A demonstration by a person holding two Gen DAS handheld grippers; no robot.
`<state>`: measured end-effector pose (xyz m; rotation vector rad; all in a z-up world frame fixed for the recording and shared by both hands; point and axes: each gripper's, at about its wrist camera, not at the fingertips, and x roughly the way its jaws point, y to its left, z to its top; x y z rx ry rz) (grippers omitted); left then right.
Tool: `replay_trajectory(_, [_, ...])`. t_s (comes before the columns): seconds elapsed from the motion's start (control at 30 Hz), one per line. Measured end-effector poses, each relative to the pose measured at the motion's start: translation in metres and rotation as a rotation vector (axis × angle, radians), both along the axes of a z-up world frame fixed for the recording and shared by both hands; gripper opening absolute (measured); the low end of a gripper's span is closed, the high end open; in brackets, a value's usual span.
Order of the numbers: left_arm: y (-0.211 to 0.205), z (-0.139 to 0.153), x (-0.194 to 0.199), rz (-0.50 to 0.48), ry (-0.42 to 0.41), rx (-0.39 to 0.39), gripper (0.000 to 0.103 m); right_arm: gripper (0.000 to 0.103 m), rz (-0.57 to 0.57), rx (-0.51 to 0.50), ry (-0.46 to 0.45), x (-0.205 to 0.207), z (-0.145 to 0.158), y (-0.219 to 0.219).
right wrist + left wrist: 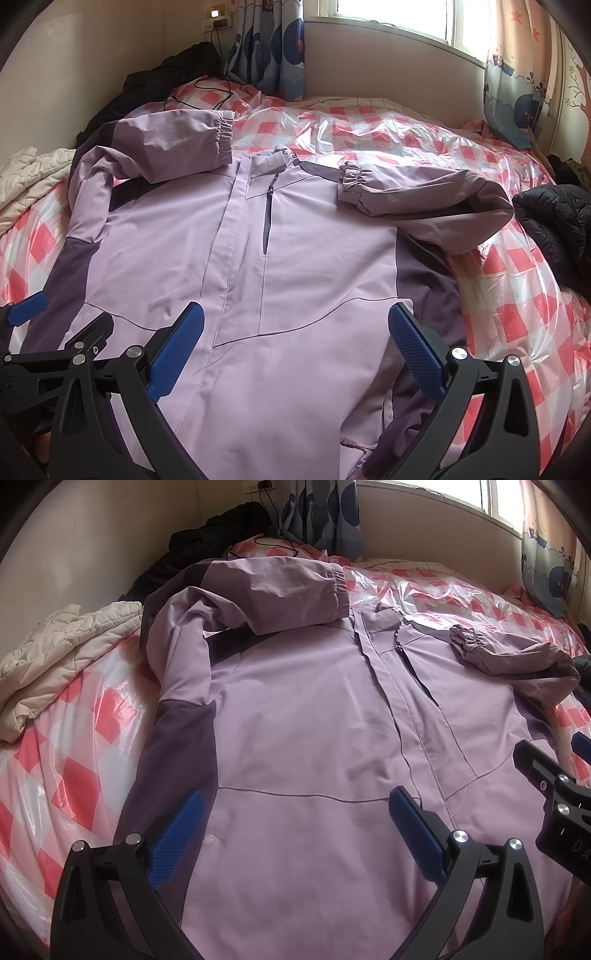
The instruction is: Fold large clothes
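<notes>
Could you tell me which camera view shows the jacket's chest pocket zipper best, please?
The right wrist view: the chest pocket zipper runs near the picture's centre, its whole dark line plain. In the left wrist view the zipper lies further off at a slant, foreshortened.

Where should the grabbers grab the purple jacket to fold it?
Probably the jacket hem, nearest both open grippers, left and right. Come from the near side, one per hem corner: it lies flat, sleeves already folded in, so the hem lifts toward the collar.
</notes>
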<state>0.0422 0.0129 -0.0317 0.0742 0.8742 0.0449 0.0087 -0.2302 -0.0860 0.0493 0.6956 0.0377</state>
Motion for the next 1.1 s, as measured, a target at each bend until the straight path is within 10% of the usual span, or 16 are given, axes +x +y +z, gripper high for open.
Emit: replay_trajectory(1.1, [-0.0063,-0.0065,-0.0035,-0.004,0.014,-0.021,0.096,0.097,-0.001,-0.01,0.024,0.0005,-0.0024,0.0019])
